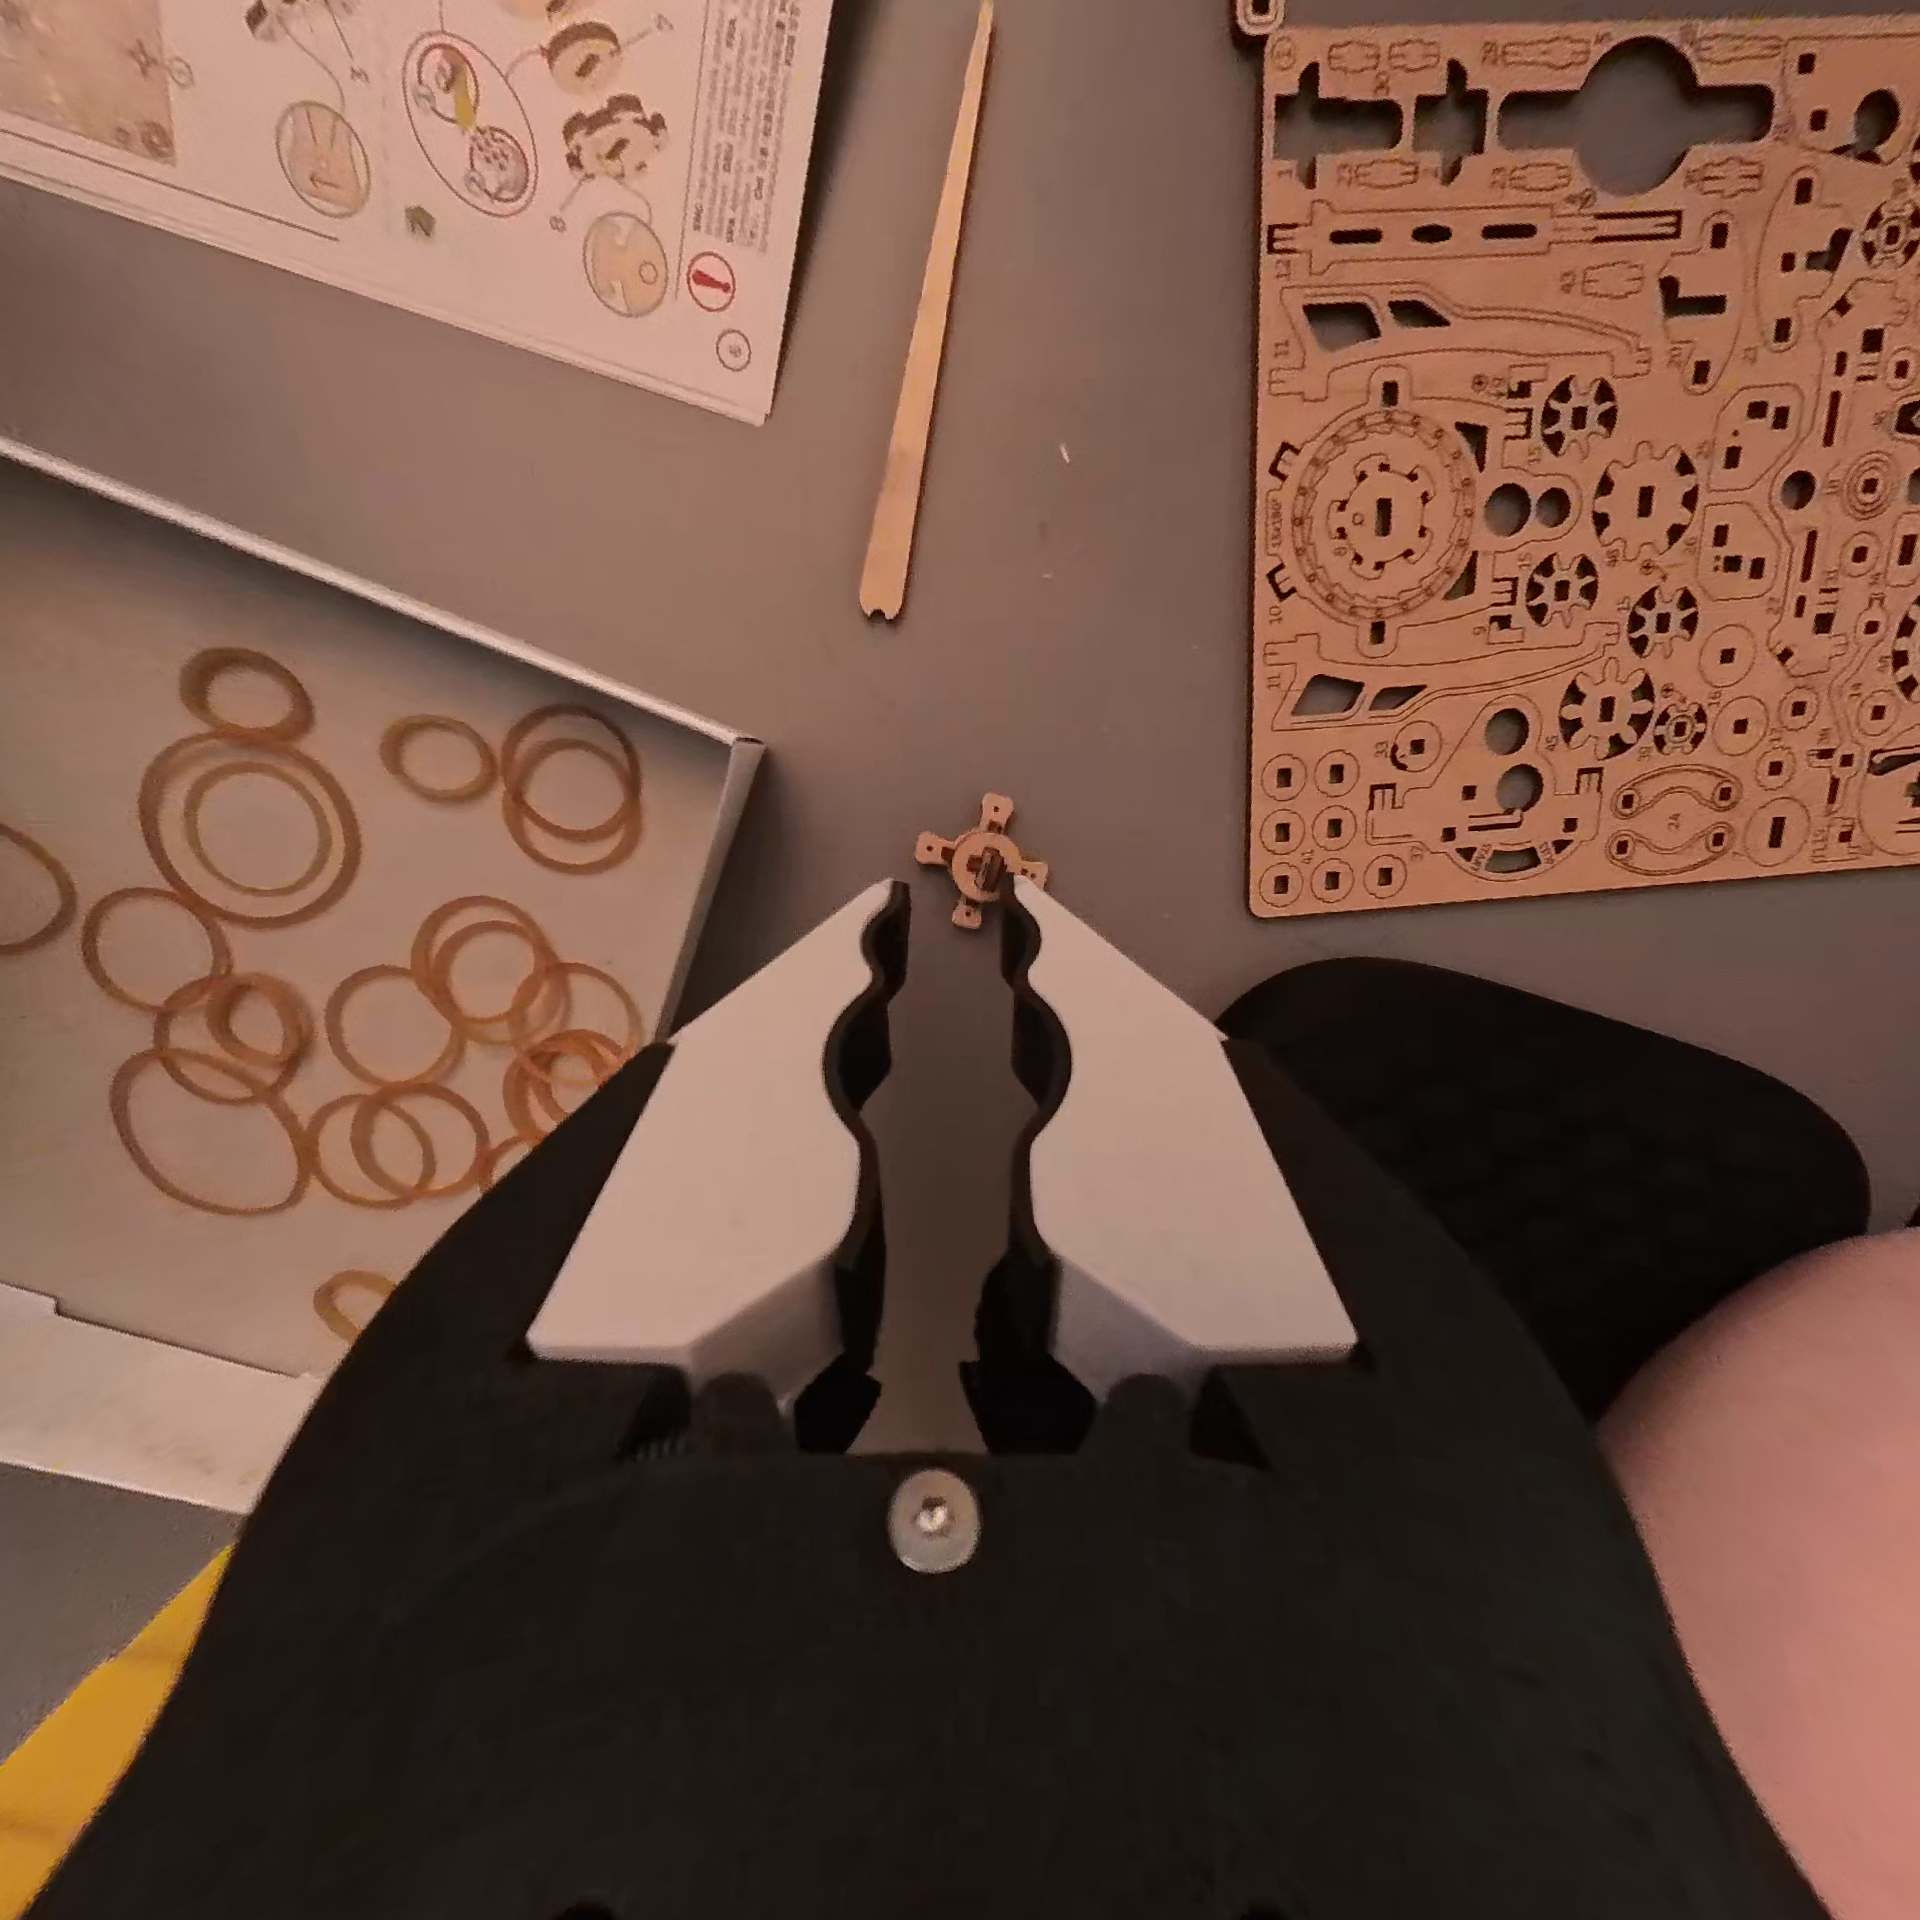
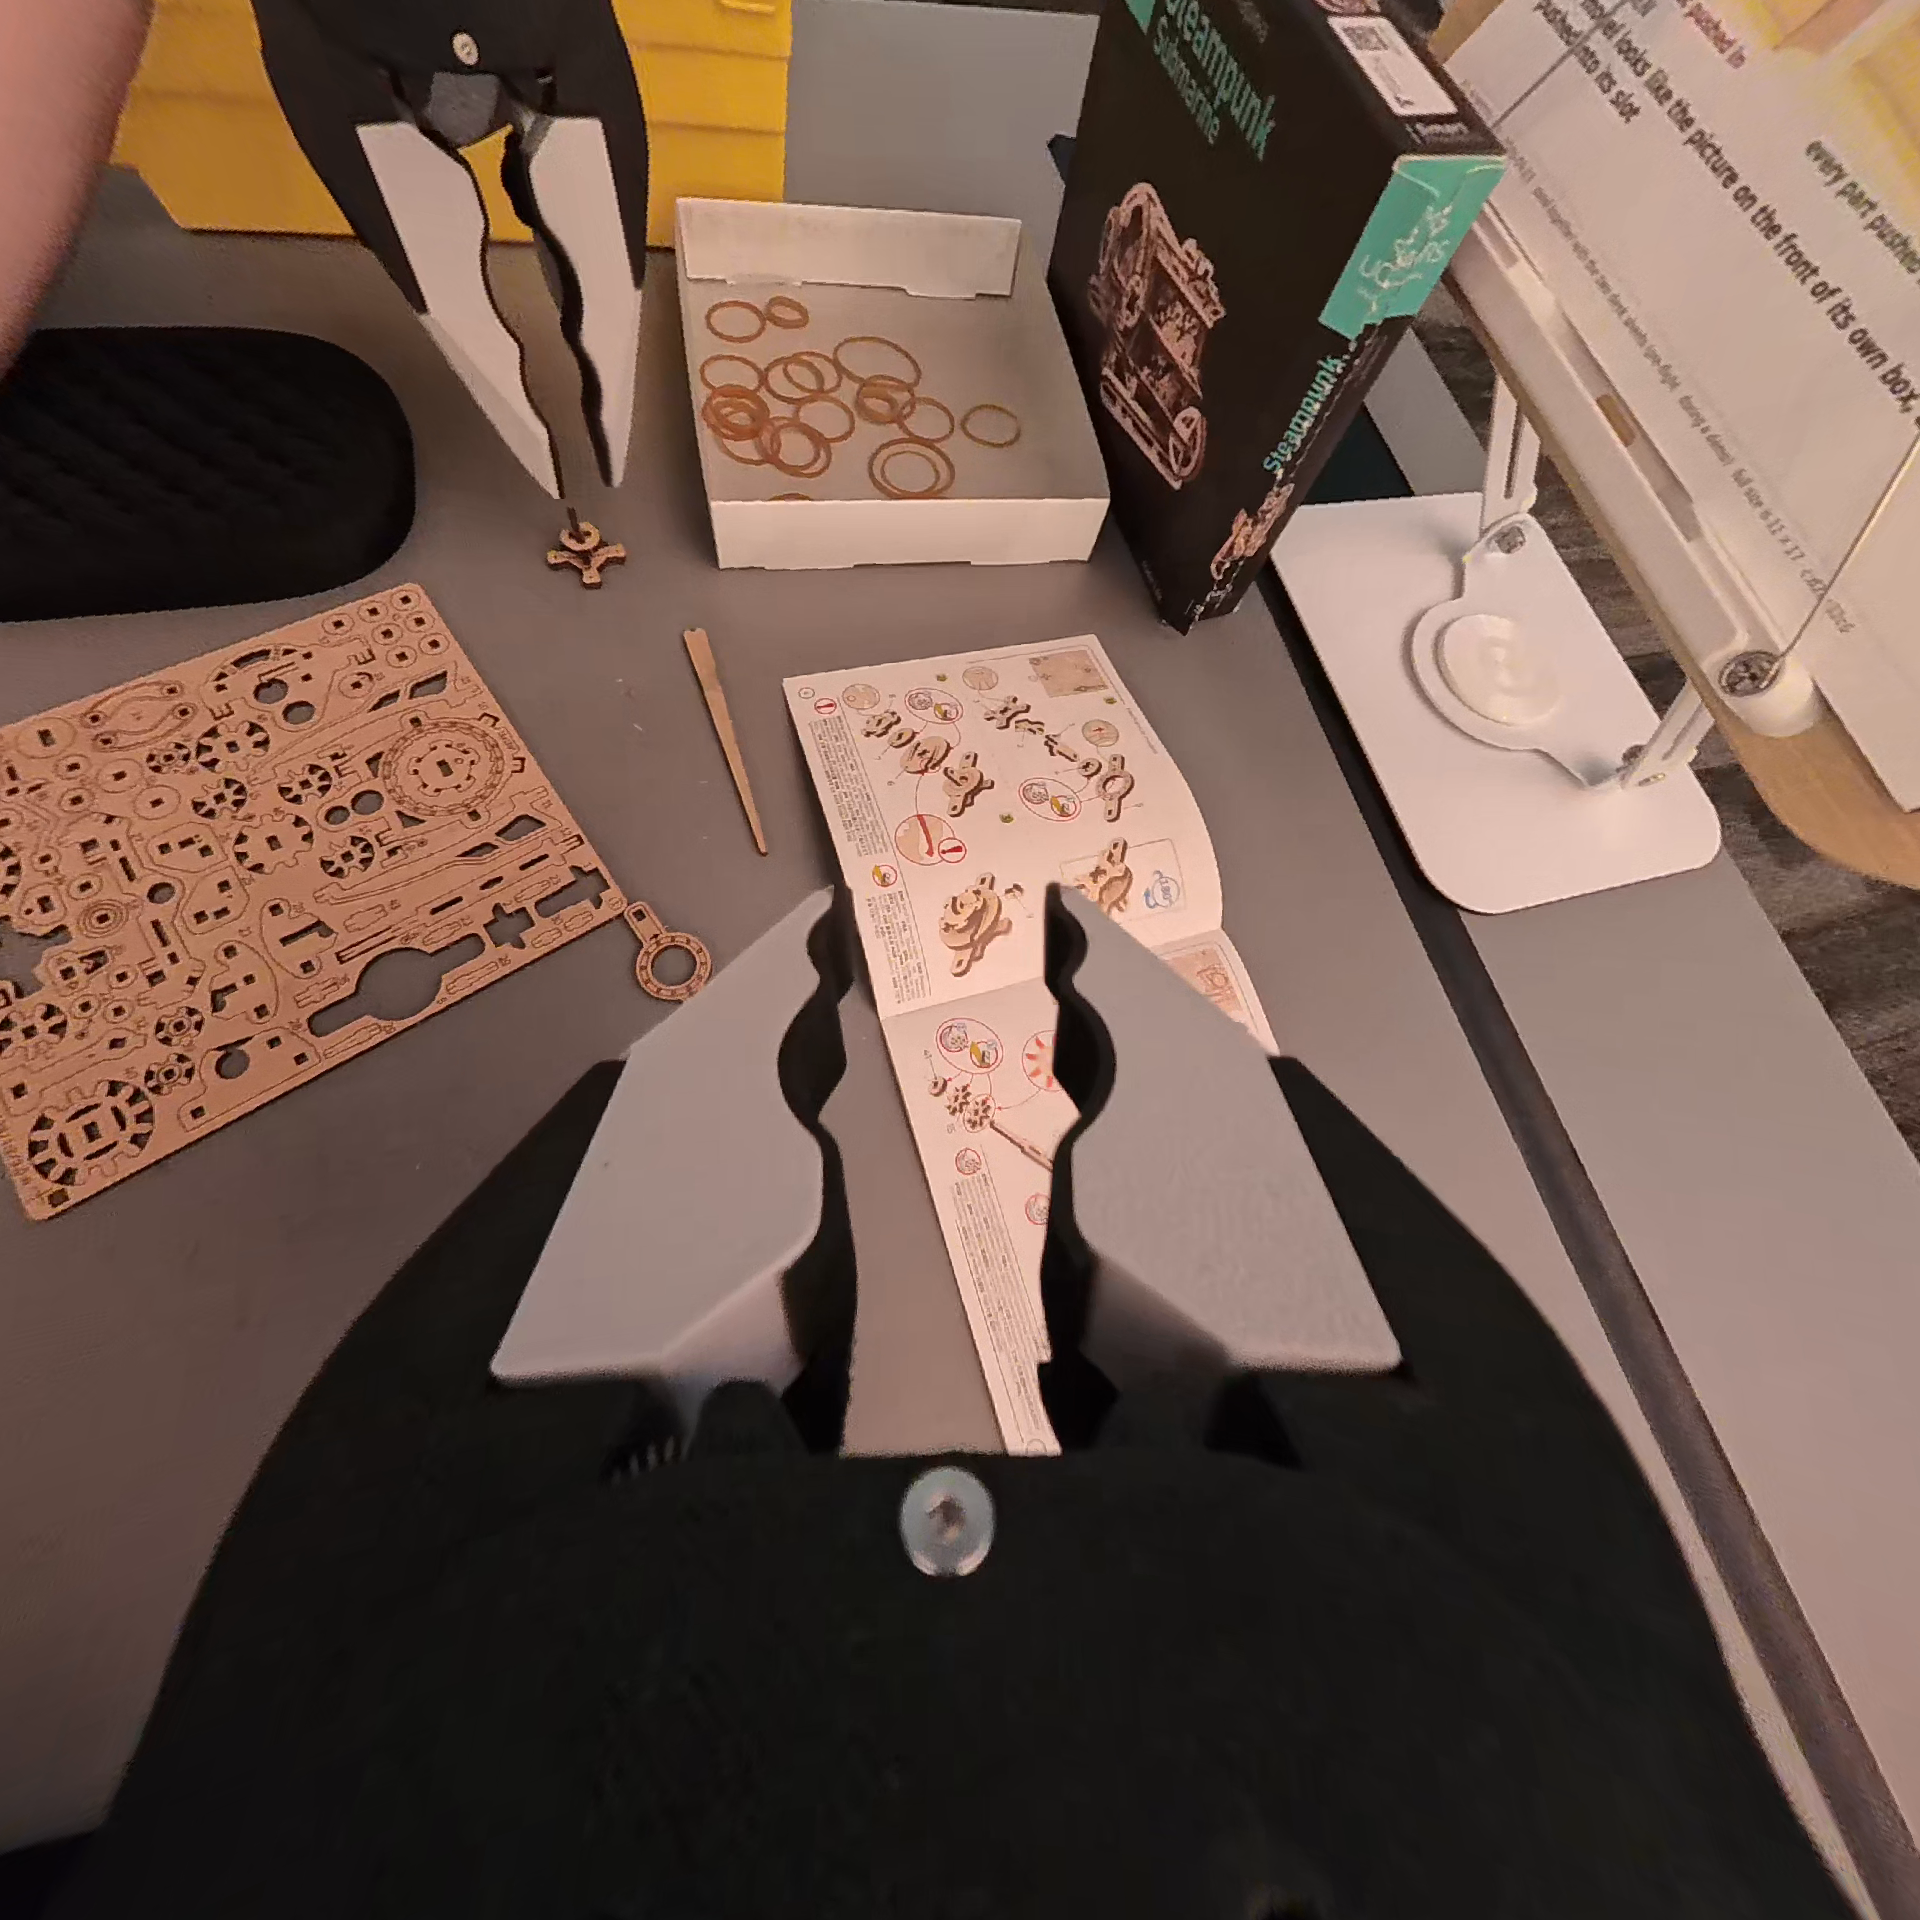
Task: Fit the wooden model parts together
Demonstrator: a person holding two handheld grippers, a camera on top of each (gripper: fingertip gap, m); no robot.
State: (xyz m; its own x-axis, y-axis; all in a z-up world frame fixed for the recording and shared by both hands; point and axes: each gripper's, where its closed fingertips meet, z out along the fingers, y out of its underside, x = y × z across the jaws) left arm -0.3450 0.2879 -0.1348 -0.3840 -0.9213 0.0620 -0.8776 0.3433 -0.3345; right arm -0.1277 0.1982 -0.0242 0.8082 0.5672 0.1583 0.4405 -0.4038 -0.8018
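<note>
A small cross-shaped wooden part (image 1: 980, 860) lies on the grey table, with a short dark pin standing up from its middle. My left gripper (image 1: 958, 888) is open, its tips just above and short of this part, and it holds nothing. In the right wrist view the left gripper (image 2: 582, 480) points down over the same part (image 2: 585, 554). A laser-cut wooden parts sheet (image 1: 1558, 468) lies to the right; it also shows in the right wrist view (image 2: 260, 883). My right gripper (image 2: 940, 899) is open and empty above the instruction sheet (image 2: 997, 831).
A white box (image 2: 904, 535) holds several rubber bands; its wall (image 1: 717, 821) is left of my left gripper. A wooden stick (image 2: 725, 738), a loose ring-shaped part (image 2: 670, 961), a black pad (image 2: 187, 468), an upright product box (image 2: 1247, 312) and a white stand (image 2: 1486, 727) are around.
</note>
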